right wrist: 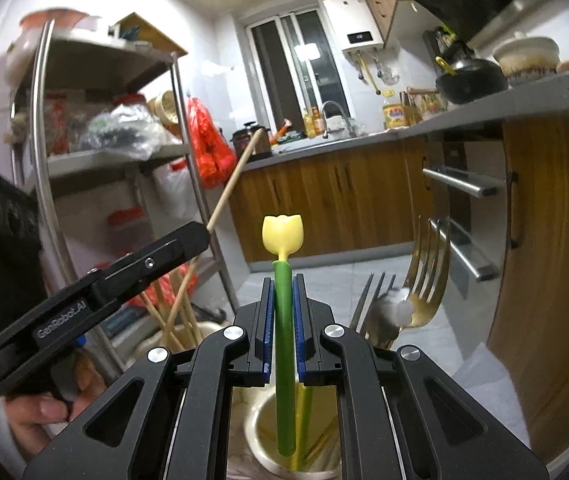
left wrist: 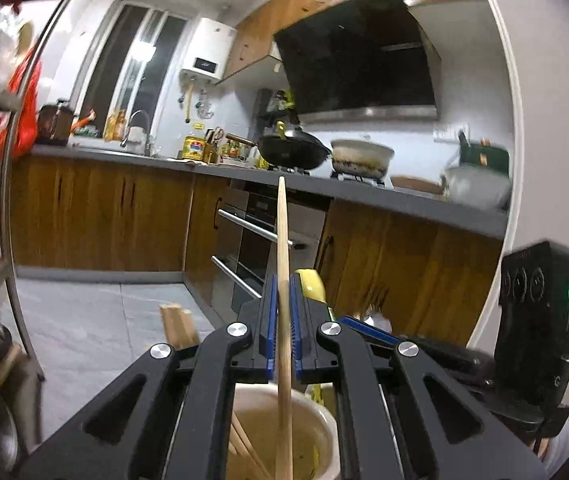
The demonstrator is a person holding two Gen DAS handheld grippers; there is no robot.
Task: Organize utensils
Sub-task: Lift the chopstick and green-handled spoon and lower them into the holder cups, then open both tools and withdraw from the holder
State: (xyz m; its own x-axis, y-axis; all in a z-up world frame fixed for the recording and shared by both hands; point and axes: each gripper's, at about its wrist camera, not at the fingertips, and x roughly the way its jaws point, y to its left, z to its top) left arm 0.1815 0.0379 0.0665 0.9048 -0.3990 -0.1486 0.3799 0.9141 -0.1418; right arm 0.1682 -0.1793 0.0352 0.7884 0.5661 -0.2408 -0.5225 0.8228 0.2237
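Observation:
My left gripper (left wrist: 283,300) is shut on a wooden chopstick (left wrist: 282,240) that stands upright, its lower end inside a cream cup (left wrist: 316,412) holding several more chopsticks. My right gripper (right wrist: 283,300) is shut on a green-handled utensil with a yellow tulip top (right wrist: 282,232); its lower end hangs inside a second cream cup (right wrist: 260,436). The left gripper (right wrist: 188,240) also shows in the right wrist view, its chopstick (right wrist: 236,176) slanting up. The tulip top (left wrist: 311,282) peeks beside the left gripper's fingers.
Several forks and a spoon (right wrist: 404,300) stand to the right of the second cup. A metal shelf rack (right wrist: 104,160) stands at left. A counter (left wrist: 364,192) with a wok (left wrist: 292,148) and wooden cabinets lie ahead, with an oven (left wrist: 252,248) below.

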